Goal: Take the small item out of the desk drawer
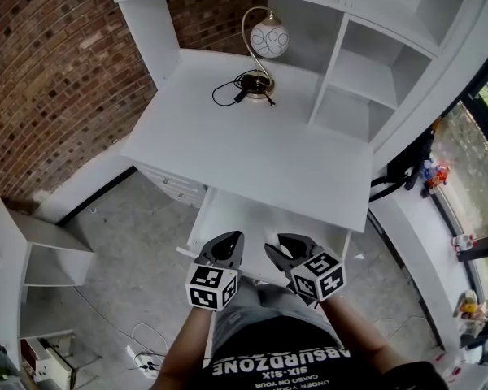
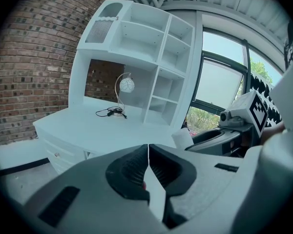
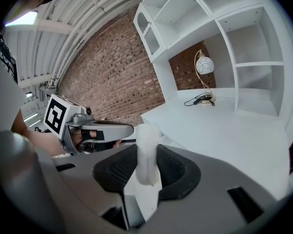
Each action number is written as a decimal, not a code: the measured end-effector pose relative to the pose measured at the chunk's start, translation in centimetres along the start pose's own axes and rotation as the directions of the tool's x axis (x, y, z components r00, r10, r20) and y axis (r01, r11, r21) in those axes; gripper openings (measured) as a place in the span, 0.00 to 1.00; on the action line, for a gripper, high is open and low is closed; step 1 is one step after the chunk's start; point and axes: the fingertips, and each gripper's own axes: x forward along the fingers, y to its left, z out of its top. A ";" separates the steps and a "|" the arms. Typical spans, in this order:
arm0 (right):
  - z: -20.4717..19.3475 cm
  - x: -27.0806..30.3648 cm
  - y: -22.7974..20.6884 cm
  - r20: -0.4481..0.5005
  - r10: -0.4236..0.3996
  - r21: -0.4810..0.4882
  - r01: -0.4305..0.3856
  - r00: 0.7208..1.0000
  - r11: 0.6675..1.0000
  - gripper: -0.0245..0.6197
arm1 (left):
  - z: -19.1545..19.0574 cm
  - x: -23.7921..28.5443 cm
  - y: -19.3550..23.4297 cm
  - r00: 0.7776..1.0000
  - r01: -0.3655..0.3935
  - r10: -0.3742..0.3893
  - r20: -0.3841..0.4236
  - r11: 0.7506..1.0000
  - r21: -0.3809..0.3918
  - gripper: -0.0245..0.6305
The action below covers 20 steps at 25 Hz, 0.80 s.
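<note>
In the head view, both grippers hover side by side just in front of the white desk's open drawer [image 1: 246,218], close to the person's body. My right gripper [image 1: 286,249] is shut on a small white soft-looking item [image 3: 147,139], which stands upright between its ribbed pads [image 3: 118,172]. The left gripper view shows the same item [image 2: 182,139] at the tip of the right gripper [image 2: 219,136]. My left gripper [image 1: 225,244] is shut, its pads [image 2: 132,172] meeting along a thin line with nothing between them. The inside of the drawer looks bare.
On the white desktop [image 1: 252,145] stand a globe lamp [image 1: 267,41] and its black cable [image 1: 232,92], with a shelf hutch [image 1: 374,71] behind. Desk drawers [image 1: 175,187] sit at the left. A white cabinet [image 1: 28,250] stands on the floor at left, brick wall [image 1: 49,63] behind.
</note>
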 end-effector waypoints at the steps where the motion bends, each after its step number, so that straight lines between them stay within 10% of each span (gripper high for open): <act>1: 0.2 -0.1 0.2 0.008 -0.001 0.001 0.001 1.000 1.000 0.23 | 0.1 0.0 -0.1 1.000 0.000 0.000 0.003 1.000 0.000 0.05; 20: 2.1 -1.8 1.1 0.085 -0.048 0.006 0.047 0.995 0.999 0.23 | 1.1 -0.1 -1.9 0.998 0.053 -0.053 0.020 0.998 0.029 0.05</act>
